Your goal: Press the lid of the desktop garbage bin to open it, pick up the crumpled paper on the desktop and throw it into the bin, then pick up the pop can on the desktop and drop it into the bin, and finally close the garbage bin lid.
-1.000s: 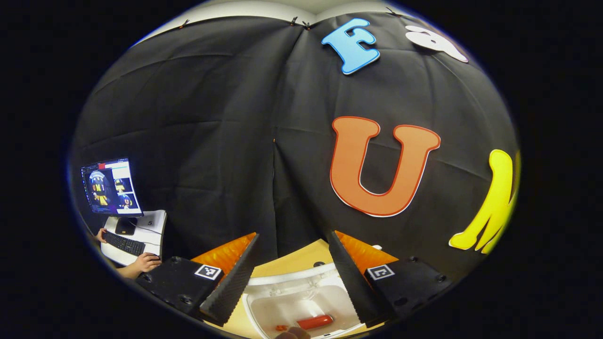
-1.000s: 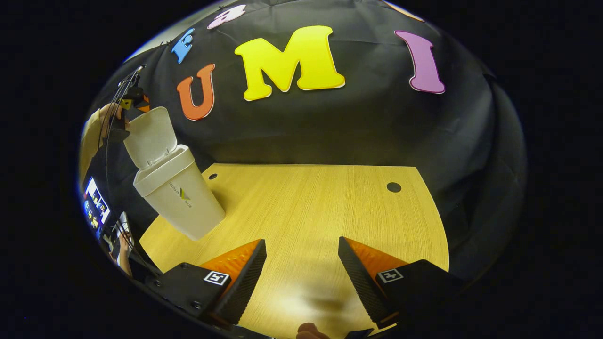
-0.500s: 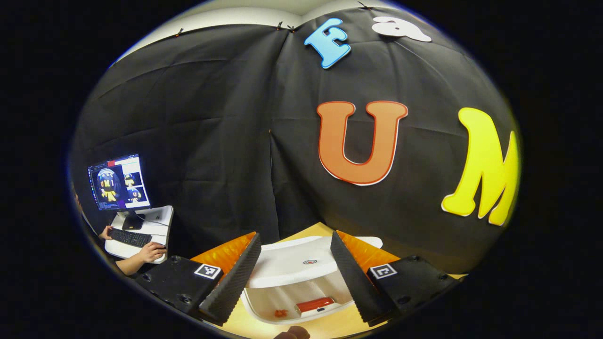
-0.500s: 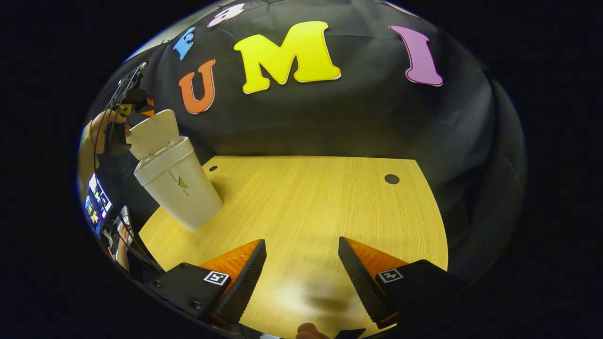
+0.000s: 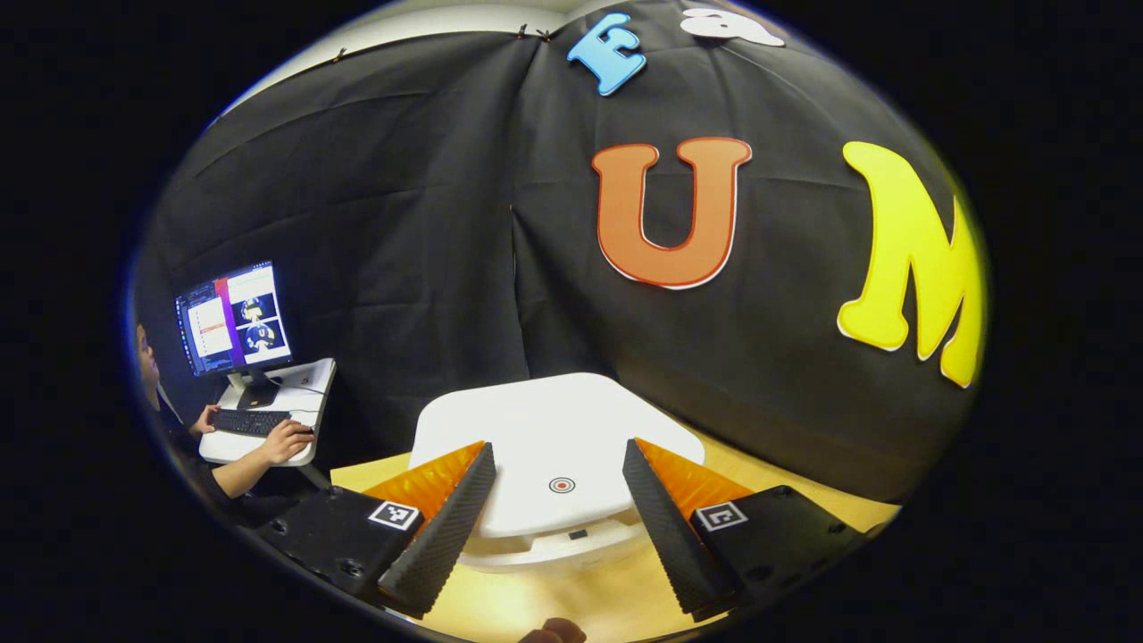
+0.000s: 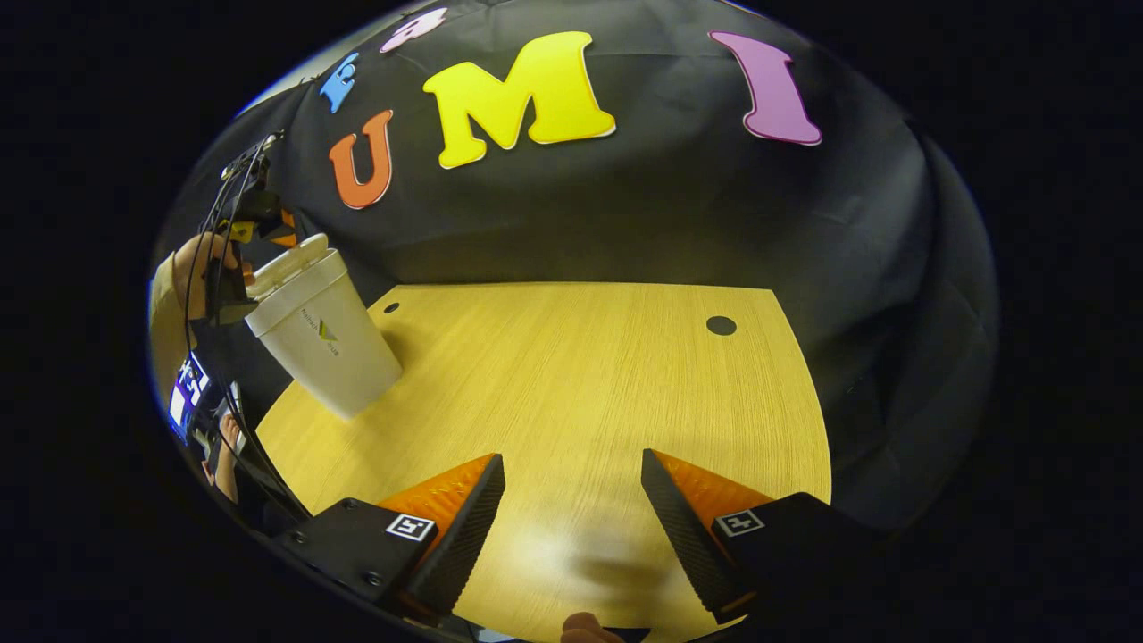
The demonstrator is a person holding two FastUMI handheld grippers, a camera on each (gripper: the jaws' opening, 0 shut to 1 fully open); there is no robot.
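Left gripper (image 5: 557,464): held above the front part of the bin lid (image 5: 554,429); jaws spread apart, nothing gripped, one finger seen to each side of the lid's small round target mark (image 5: 562,485). Whether the fingers touch the lid cannot be told. In the right gripper view the left gripper (image 6: 254,223) is seen far off at the top of the bin, held by a hand (image 6: 192,268) in a light sleeve.

Garbage bin (image 6: 323,344): white, tapered, set near the far left corner of the desk (image 6: 571,384). Lid nearly down on the rim; a narrow gap at the front edge is seen in the left gripper view. Contents hidden by the lid.

Right gripper (image 6: 571,500): held low over the near middle of the desk, well apart from the bin; jaws wide open and empty. A fingertip (image 6: 585,625) is seen at the bottom edge of that view.

Desk: pale wood grain, two dark round holes near the far edge, one (image 6: 721,325) toward the right.

Surroundings: a person (image 5: 210,446) is seated at a side stand with a lit monitor (image 5: 234,317) and a keyboard (image 5: 248,421), left of the booth wall.
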